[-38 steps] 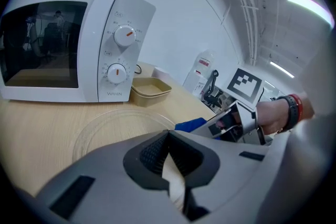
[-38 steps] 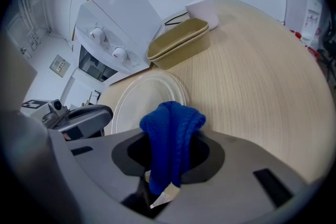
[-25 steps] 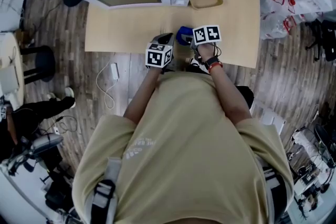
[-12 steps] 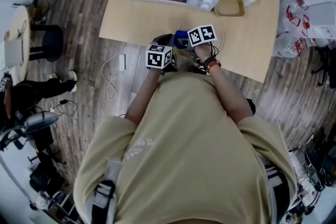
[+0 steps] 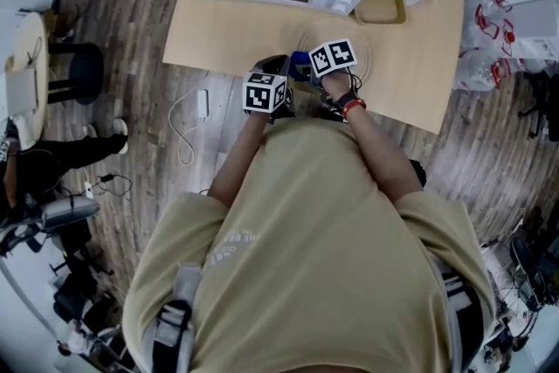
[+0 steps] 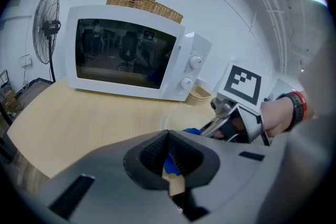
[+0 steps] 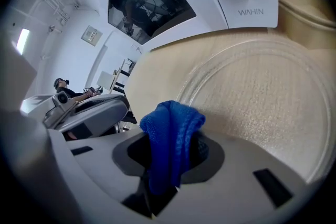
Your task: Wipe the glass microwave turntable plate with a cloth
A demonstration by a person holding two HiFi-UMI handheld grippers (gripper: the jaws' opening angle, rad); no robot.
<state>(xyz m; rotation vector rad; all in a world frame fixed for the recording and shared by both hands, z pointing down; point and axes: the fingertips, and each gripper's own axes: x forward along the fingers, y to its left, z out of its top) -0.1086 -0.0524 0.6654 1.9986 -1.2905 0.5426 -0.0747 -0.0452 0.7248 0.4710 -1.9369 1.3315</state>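
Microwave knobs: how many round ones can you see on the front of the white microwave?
2. Both are on the microwave's control panel, beside the dark door window: the upper knob, and the lower knob right under it. No others show.

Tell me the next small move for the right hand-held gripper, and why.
Probably lower the blue cloth and push it forward across the glass plate. The right hand-held gripper is shut on the cloth, which sits by the plate's near rim, and most of the glass lies ahead of it.
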